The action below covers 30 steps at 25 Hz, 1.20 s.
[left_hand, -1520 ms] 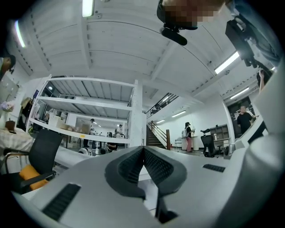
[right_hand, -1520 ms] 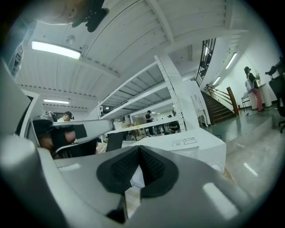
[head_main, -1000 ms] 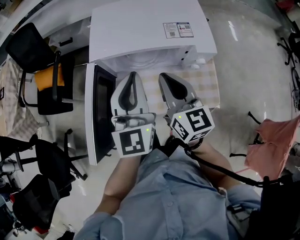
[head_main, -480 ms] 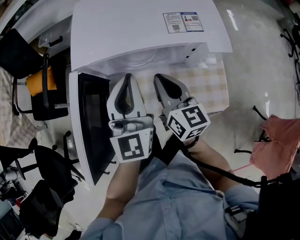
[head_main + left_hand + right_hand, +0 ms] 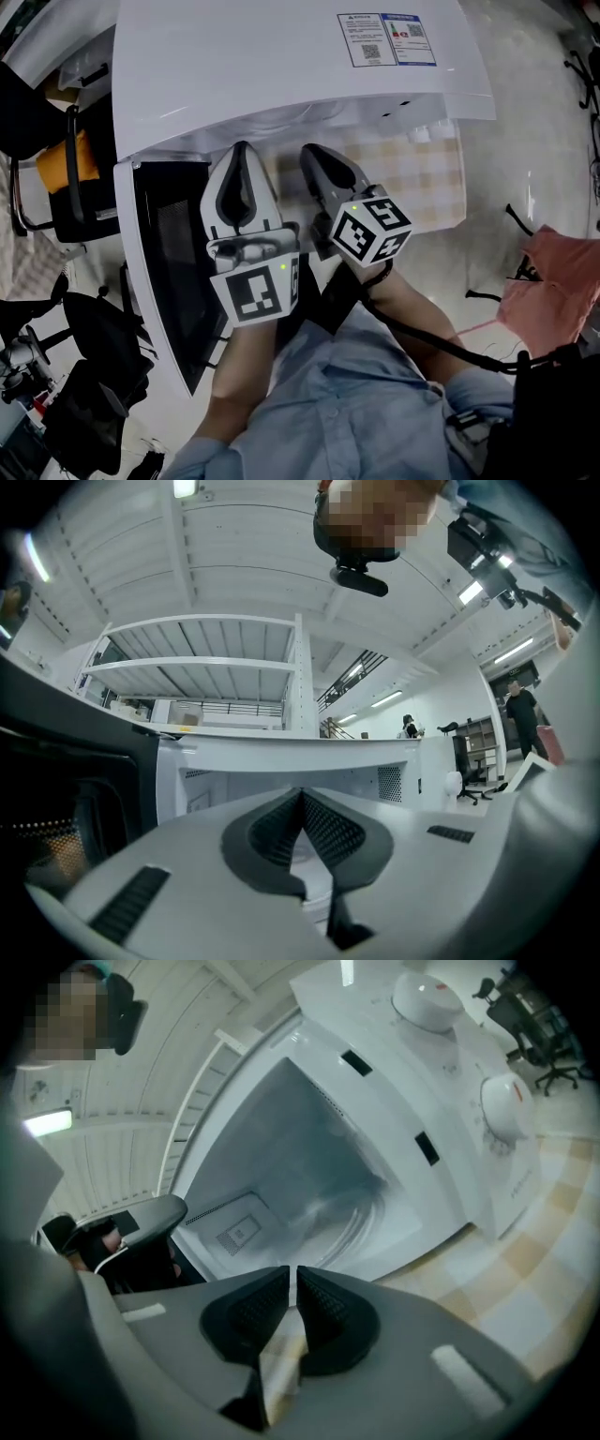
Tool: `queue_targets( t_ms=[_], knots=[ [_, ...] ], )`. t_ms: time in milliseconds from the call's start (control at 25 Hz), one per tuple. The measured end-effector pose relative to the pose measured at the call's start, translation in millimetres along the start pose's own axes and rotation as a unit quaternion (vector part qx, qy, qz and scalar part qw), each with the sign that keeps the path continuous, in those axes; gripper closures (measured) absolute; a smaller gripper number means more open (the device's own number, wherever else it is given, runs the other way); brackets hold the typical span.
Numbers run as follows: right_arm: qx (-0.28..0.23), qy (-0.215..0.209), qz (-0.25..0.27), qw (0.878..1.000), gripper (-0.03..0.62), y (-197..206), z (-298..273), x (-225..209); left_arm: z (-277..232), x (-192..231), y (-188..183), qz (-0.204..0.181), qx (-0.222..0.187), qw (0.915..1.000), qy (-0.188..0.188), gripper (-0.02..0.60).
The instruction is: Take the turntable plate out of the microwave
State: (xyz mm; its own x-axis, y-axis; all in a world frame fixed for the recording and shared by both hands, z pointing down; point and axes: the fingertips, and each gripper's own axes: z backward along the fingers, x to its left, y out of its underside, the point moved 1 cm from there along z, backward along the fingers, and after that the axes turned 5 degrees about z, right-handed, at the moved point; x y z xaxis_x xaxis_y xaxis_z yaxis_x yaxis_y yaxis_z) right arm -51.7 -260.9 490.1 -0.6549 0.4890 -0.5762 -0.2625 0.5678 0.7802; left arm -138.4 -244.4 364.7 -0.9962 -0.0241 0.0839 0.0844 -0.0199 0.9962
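Left gripper (image 5: 241, 146) closed; right gripper (image 5: 308, 150)'s fingers (image 5: 328, 1312) opening, nothing between.

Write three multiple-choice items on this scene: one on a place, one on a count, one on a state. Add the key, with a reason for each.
1. Where is the plate?
A. Inside the microwave
B. On top of it
C. Under it

2. How many knobs does its panel show?
A. One
B. Three
C. Two

3. How is the door?
A. Shut
B. Swung open
C. Taken off

Key:
1 A: the right gripper view shows its curved rim on the cavity floor.
2 C: the same view shows two round knobs in a row on the panel.
3 B: the head view shows it swung out at the left, still attached, with the cavity exposed.
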Motion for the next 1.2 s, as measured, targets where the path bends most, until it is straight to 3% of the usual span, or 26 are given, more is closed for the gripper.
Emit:
queue_targets(
  t_ms=[120, 400, 560, 720, 960, 1200],
  knots=[
    [0.018, -0.009, -0.057, 0.998, 0.518, 8.5, -11.4, -0.6, -4.3, 6.1, -0.3, 0.005, 0.009, 0.9999, -0.004, 0.574],
    [0.024, -0.011, -0.171, 0.985, 0.477, 14.3, -31.2, -5.6, -10.1, 15.6, -0.3, 0.014, 0.031, 0.9994, -0.011, 0.574],
    [0.022, -0.012, -0.193, 0.981, 0.478, 11.0, -42.0, -9.6, -12.5, 19.0, 0.8, 0.019, 0.036, 0.9991, -0.011, 0.574],
    [0.013, -0.011, -0.207, 0.978, 0.517, 10.6, -42.0, -13.3, -12.5, 20.2, 0.2, 0.022, 0.033, 0.9992, -0.009, 0.574],
    [0.030, 0.029, -0.205, 0.978, 0.491, 14.9, -34.7, -22.1, -9.2, 20.8, -8.6, 0.020, 0.029, 0.9993, -0.011, 0.574],
    [0.024, 0.013, -0.247, 0.969, 0.500, 15.5, -38.8, -18.6, -12.7, 20.5, -13.1, 0.020, 0.029, 0.9993, -0.007, 0.574]
  ],
)
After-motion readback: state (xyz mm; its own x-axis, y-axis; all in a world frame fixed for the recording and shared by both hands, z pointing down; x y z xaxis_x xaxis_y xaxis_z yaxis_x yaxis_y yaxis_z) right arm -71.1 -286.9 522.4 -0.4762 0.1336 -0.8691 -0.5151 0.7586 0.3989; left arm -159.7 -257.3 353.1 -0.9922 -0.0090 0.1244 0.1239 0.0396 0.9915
